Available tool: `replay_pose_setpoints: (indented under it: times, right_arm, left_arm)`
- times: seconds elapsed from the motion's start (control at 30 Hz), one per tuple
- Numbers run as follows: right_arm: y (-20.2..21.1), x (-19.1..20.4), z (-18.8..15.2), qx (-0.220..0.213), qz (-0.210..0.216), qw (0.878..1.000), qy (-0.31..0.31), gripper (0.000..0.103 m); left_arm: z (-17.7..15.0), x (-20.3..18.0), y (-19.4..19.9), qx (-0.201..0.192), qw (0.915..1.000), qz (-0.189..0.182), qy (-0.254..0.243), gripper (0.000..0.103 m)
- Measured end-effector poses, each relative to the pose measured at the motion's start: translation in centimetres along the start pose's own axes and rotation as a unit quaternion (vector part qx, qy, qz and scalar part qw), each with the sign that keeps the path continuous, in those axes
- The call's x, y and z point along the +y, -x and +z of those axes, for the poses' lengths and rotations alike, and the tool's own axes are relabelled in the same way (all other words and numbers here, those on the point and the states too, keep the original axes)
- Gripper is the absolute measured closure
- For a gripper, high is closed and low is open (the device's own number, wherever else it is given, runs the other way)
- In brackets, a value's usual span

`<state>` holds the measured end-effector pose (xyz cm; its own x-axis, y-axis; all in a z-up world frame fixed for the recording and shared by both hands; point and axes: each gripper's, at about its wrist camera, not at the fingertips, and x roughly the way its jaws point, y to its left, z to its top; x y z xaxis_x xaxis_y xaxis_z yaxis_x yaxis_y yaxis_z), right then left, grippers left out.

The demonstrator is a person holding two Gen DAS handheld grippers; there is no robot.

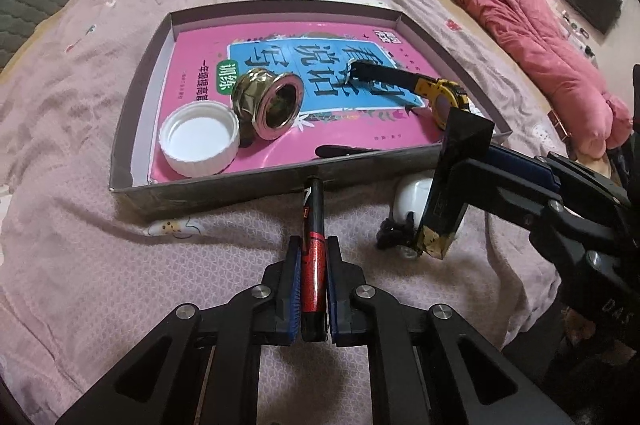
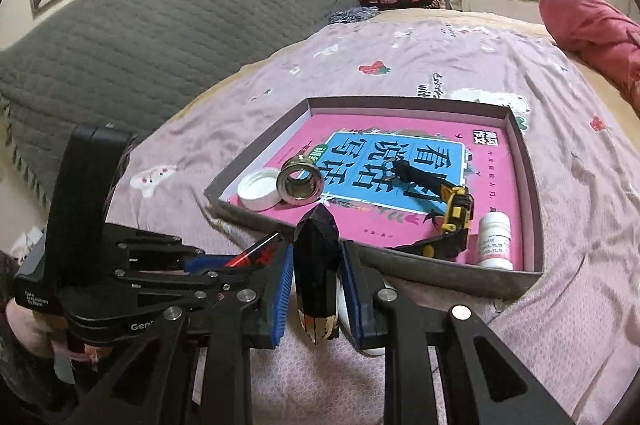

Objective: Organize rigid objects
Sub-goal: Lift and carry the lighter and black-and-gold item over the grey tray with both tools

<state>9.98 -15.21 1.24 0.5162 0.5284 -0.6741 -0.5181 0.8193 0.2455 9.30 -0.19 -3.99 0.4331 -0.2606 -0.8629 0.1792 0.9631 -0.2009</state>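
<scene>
Red-and-black marker pen is clamped in the left tongs; right tongs hold a black faceted box. Each should clear the grey cardboard tray's wall before release.

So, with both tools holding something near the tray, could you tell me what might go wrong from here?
1. The left tool grips the red pen low, and the pen's far end sits against the tray's near wall; pushing forward could jam it.
2. The right tool holds the black box close beside the left tool, so they might collide.
3. The gold ring lies on its side and could roll if the tray is nudged.
</scene>
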Motion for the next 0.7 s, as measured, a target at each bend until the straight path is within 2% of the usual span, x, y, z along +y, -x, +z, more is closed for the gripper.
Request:
replay_pose_setpoints:
  times: [0.7]
  right_arm:
    - [2.1,-1.3,0.9,-0.043,0.024,0.998,-0.045,0.079]
  left_arm:
    - [0.6,-0.2,2.3,-0.028,0.9996,-0.004,0.005,0.093]
